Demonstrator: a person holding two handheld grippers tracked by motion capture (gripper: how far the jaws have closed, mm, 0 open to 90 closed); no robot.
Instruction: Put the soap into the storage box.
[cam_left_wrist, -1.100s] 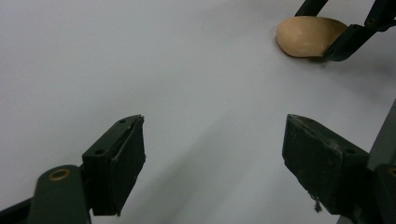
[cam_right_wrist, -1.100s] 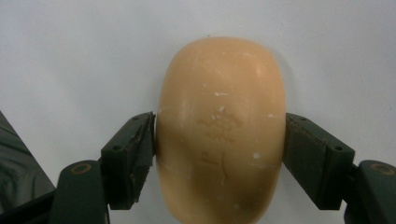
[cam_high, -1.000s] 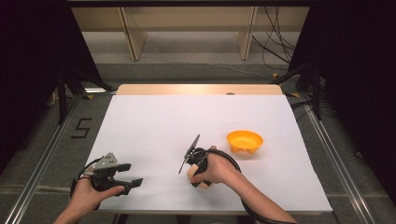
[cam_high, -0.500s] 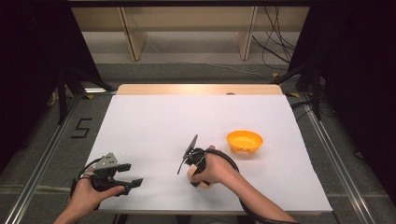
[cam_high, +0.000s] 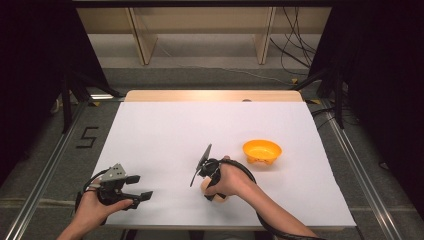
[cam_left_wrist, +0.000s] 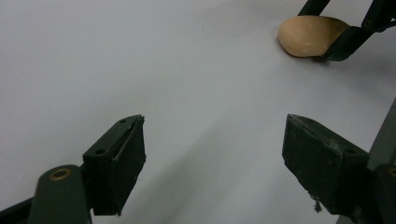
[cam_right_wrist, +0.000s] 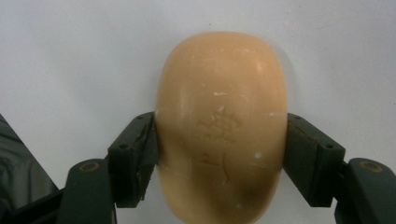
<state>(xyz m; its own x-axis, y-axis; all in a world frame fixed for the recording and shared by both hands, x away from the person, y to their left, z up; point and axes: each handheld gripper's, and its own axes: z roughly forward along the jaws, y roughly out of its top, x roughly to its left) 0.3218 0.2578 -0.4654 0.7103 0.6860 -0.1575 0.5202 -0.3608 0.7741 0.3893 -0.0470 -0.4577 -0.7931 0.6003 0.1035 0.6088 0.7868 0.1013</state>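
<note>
While the right gripper (cam_right_wrist: 219, 154) sits low over the surface (cam_high: 165, 135), its jaws press on both long flanks of the soap (cam_right_wrist: 222, 126), clamped at about the bar's middle. That's a tidy hold, jaws square across the narrow width, and the soap looks to be resting on the surface or just off it; hard to call. In the high view the right hand (cam_high: 230, 179) covers most of the bar, a tan edge peeking out below it.

Off to that gripper's side, the left gripper (cam_high: 131, 189) waits near the front edge, jaws spread wide with nothing between them, and its own camera looks across bare surface at the soap (cam_left_wrist: 310, 35) well ahead.

Farther out from the right gripper, ahead and to its right, stands the orange bowl (cam_high: 262, 151), well apart and seemingly empty. That's the likely target, I'd say. To do this well: hold the squeeze steady, since a rounded bar can squirt out, lift straight up, carry it level over the rim, then lower before letting go.
</note>
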